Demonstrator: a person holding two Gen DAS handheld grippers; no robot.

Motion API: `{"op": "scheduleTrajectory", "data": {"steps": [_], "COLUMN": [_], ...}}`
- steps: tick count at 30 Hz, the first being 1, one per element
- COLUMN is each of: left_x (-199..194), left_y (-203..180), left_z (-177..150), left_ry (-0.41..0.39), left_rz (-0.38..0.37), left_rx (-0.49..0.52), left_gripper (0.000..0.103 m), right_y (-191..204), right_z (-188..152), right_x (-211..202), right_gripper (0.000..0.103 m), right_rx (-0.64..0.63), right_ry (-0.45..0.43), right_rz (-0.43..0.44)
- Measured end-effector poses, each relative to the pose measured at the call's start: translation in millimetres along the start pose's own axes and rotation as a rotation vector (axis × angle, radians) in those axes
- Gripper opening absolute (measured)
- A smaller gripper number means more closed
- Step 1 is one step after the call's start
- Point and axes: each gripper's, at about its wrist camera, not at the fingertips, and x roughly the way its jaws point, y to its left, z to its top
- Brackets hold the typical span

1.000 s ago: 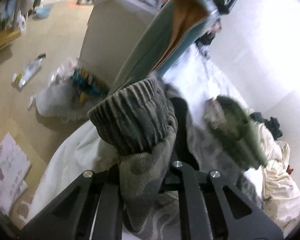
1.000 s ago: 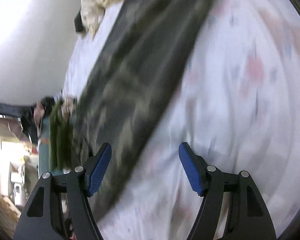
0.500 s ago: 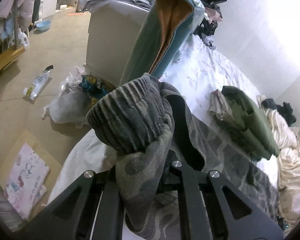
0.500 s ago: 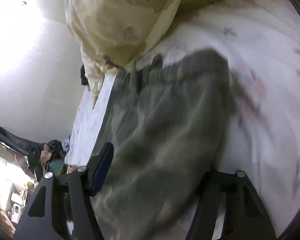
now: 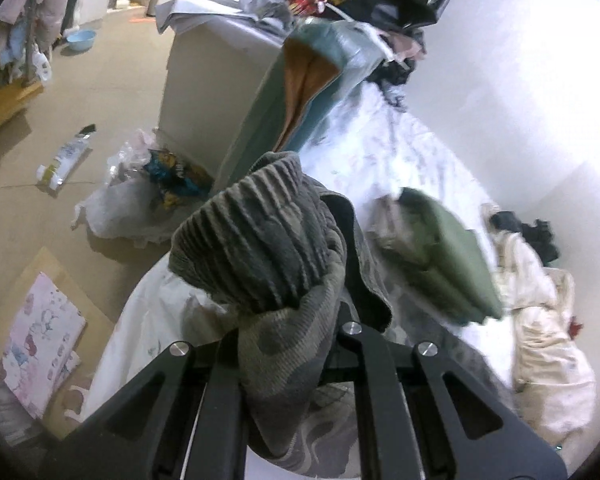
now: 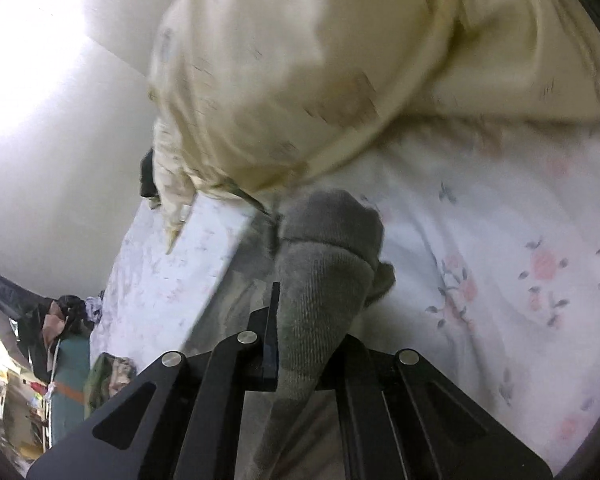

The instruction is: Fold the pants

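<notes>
The pants are grey-green camouflage knit with ribbed ends. In the left wrist view my left gripper is shut on one ribbed end of the pants, which bunches up above the jaws. The rest of the pants trails over the bed. In the right wrist view my right gripper is shut on the other ribbed end of the pants, low over the flowered white sheet. The fingertips are hidden by cloth in both views.
A cream quilt lies just beyond the right gripper. A folded green garment and a cream bundle lie on the bed. A teal and orange cloth hangs at the bed's end. Litter bags lie on the floor to the left.
My right gripper moved along the pants to their end by the cream quilt and shut on it. My left gripper kept its hold and shifted only a little.
</notes>
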Motion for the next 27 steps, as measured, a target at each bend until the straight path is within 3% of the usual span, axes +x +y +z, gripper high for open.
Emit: {"op": "scheduleTrajectory", "data": {"steps": [6,10,14,16,18,20,23,27], "left_x": [-54,-96,-125,-114,-92,-81,-80,-82], "left_y": [29,58,83,91,108,117,130,116], "left_z": [7,8,-5,-19,-29,-31,-27,-32], "left_ry": [0.017,0.044,0.101,0.169,0.266,0.299,0.308,0.282], "left_rz": [0.006,0.067,0.138,0.204,0.242,0.283,0.272,0.301], "left_rx": [-0.016,0.015,0.091,0.138,0.081,0.054,-0.02,0.048], "left_gripper": [0.006,0.006,0.006,0.006,0.006,0.006,0.007,0.007], "right_y": [-6,-30,-55,-58,-73,-95,-120,-105], "right_z": [-9,-38,-72,-83,-94,-103,-102,-86], "right_x": [-72,-125,-182,-184,-169,-154,-164,-169], "right_gripper": [0.003,0.003,0.003,0.003,0.007,0.008,0.032,0.032], "right_rx": [0.045,0.083,0.167,0.164,0.18,0.262,0.376,0.268], "right_ry": [-0.006,0.023,-0.011,0.03,0.131,0.216,0.169,0.108], "right_rz": [-0.04,-0.137,-0.223,-0.333,-0.419,-0.488,-0.522,-0.623]}}
